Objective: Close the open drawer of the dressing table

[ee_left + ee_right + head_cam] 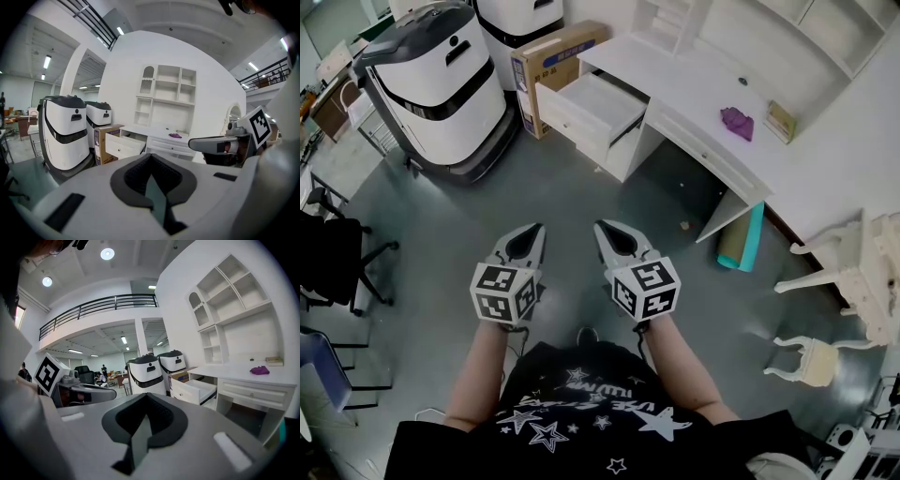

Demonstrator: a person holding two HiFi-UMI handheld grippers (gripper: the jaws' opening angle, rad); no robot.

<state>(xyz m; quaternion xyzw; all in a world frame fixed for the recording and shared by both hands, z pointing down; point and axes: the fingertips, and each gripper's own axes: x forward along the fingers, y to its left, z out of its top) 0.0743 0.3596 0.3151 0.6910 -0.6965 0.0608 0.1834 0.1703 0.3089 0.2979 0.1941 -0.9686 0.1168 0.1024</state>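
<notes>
At the far left a black office chair (333, 253) is standing on the smooth grey floor (487, 206), and beyond it two rounded white machines (436, 89) with dark bands are sitting side by side. A brown cardboard box (555, 58) is standing between them and the open drawer (586, 112), just beside the drawer's left side. Only bare floor is lying between the drawer and the two grippers. The drawer is a shallow white rectangular box with a flat front panel carrying a small knob. It is sticking out from the left end of the white dressing table (694, 108). In the head view its front is facing down and to the left, and its long axis is running along the table's front edge. On the matte white tabletop a crumpled purple cloth (737, 123) is lying near a small flat book (781, 122). A rolled teal mat (741, 242) is resting at the foot of the table's right end, and white carved furniture (872, 272) with curved legs is sitting farther right. The left gripper (534, 229) is hovering well short of the drawer, its grey jaws pressed together on nothing. The right gripper (602, 227) is hanging beside it, its jaws also together and empty.
</notes>
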